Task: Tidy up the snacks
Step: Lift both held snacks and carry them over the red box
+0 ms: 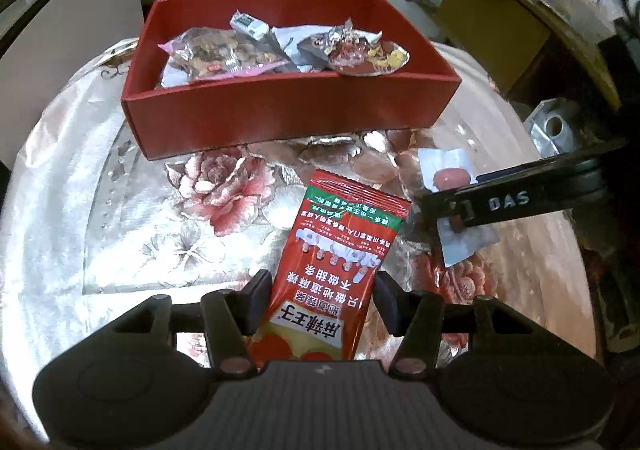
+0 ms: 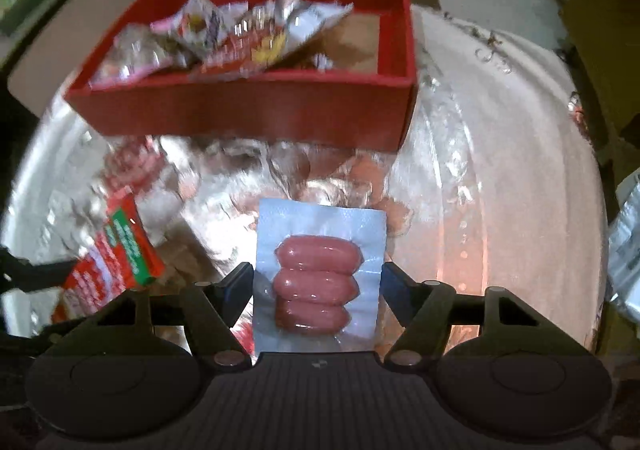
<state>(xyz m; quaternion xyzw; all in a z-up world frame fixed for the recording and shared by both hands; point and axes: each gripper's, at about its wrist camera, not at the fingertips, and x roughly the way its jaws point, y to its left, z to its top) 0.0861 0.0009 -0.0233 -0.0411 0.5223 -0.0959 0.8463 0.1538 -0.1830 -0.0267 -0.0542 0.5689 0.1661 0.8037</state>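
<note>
Red foil snack packet is pinched by down-tilted left gripper; clear vacuum pack of 3 pink sausages is bracketed by right gripper, contact unclear.

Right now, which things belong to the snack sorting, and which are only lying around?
For the job:
- red snack packet
- sausage pack
- red box with snacks inside

Just lying about:
- cardboard boxes
- floral tablecloth
</note>
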